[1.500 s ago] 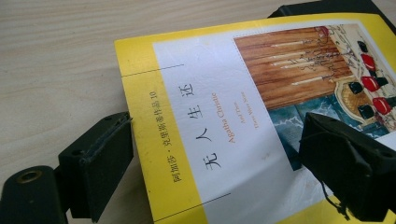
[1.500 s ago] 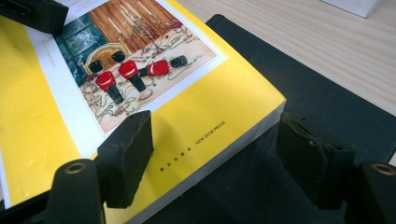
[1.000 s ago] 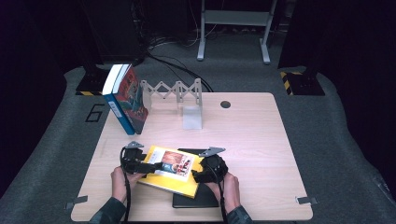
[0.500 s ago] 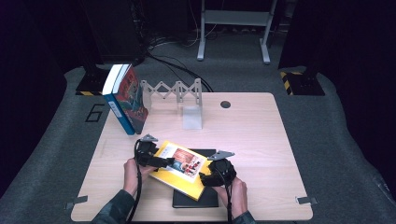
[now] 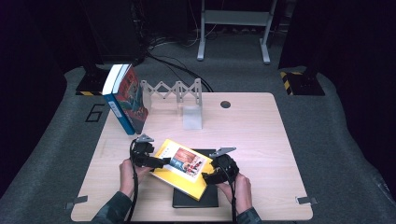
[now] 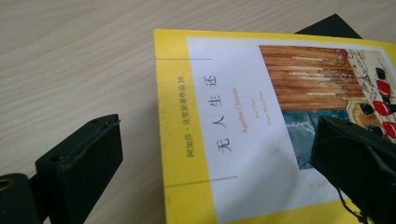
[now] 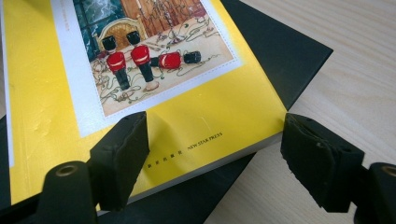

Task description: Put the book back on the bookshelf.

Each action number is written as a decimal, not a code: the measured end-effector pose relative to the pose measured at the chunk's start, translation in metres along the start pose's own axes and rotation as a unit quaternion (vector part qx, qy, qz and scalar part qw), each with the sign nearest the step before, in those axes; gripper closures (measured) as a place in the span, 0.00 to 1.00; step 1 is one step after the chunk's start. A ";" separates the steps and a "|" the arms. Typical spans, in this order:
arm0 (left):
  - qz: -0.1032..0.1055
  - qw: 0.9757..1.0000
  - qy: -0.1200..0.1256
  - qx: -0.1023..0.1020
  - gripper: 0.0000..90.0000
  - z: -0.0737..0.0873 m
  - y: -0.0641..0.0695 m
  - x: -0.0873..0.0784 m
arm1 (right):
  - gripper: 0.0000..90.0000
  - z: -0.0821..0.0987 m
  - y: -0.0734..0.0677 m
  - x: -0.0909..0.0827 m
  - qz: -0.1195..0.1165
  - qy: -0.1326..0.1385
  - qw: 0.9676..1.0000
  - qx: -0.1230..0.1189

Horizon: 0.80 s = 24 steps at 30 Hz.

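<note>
The yellow book (image 5: 183, 168) lay flat near the near edge of the table (image 5: 261, 140), partly on top of a black book (image 5: 198, 198), with its long axis running aslant from far left to near right. The left gripper (image 5: 161, 162) sat at the book's far-left end and the right gripper (image 5: 208, 177) at its near-right corner, so each hand was about equally close and the book stretched between them. In the left gripper view the jaws stood apart, one over the bare table beside the spine (image 6: 180, 140) and the other hanging over the cover picture; whether that jaw touched the cover could not be told, and nothing was pinched. In the right gripper view the jaws were also apart and had just been opening: one jaw lay on or just over the yellow cover, the other stood off the book's corner above the table, with the corner between them but not pressed. That view showed the page edge and the black book (image 7: 280, 51) sticking out beneath, which the left gripper view gave as a mere dark corner (image 6: 329, 28) at the far side. The high view alone showed the blue book (image 5: 122, 100) upright against the white rack (image 5: 180, 93) at the far left, well apart from the hands. Any lift would likely need one jaw slipped under an edge of the cover.
</note>
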<state>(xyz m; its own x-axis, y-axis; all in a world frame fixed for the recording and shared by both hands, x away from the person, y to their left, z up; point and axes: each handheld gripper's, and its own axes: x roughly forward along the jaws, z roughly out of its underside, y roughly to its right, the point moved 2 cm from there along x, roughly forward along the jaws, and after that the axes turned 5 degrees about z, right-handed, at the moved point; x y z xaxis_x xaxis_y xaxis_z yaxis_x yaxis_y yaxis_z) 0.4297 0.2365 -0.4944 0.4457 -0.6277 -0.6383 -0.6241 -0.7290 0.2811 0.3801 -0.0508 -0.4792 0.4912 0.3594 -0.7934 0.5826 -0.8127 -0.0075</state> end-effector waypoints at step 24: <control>-0.038 0.998 0.012 -0.046 0.01 0.046 -0.010 -0.037 | 0.19 -0.023 0.005 0.013 0.013 -0.019 0.999 -0.045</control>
<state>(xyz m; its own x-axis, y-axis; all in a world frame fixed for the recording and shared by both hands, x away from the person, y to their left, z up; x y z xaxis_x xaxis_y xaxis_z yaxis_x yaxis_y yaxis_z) 0.3905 0.2798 -0.5064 0.5060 -0.5747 -0.6431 -0.5261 -0.7965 0.2979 0.4048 -0.0397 -0.4753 0.4834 0.3201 -0.8148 0.6263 -0.7768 0.0664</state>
